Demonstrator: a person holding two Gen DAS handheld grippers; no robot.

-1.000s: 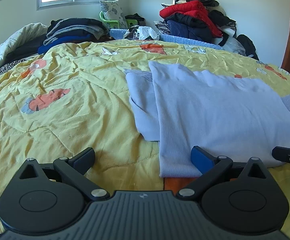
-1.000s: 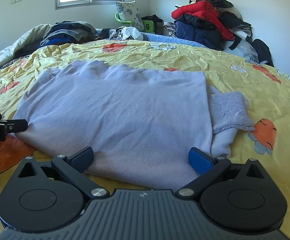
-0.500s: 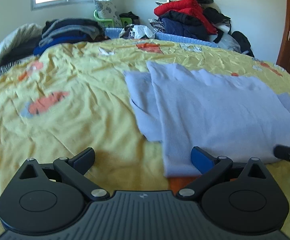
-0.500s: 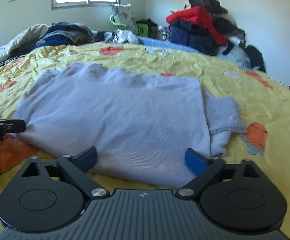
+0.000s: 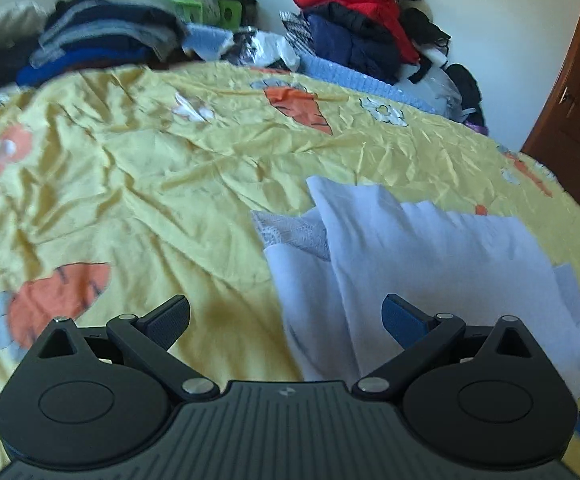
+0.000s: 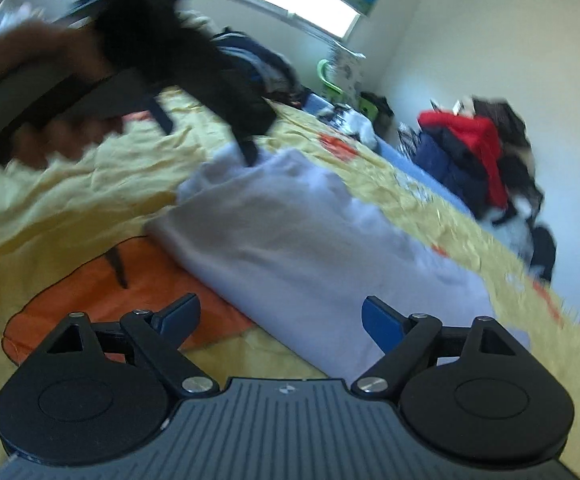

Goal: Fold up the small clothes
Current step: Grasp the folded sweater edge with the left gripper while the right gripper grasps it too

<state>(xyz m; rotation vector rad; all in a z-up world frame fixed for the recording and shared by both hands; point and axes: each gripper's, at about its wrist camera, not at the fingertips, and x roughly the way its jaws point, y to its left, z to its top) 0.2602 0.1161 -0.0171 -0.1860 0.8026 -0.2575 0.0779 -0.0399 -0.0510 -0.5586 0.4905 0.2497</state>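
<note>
A pale lilac knit top (image 5: 429, 264) lies folded flat on the yellow bedspread (image 5: 150, 200), with a lacy sleeve edge (image 5: 290, 232) showing at its left side. My left gripper (image 5: 286, 318) is open and empty, raised over the garment's left edge. My right gripper (image 6: 280, 318) is open and empty, tilted, just short of the top's near edge (image 6: 309, 264). The left gripper and the hand holding it (image 6: 138, 60) show blurred at the upper left of the right wrist view, above the garment's far corner.
A stack of dark folded clothes (image 5: 98, 44) sits at the bed's far left. A heap of red and navy clothes (image 5: 361, 28) stands at the far right by the wall. A brown door (image 5: 573, 112) is at the right. A green chair (image 5: 194, 0) stands behind the bed.
Both grippers have lifted off the bed and moved forward over the garment. The right gripper has tilted and turned left. Both stay open.
</note>
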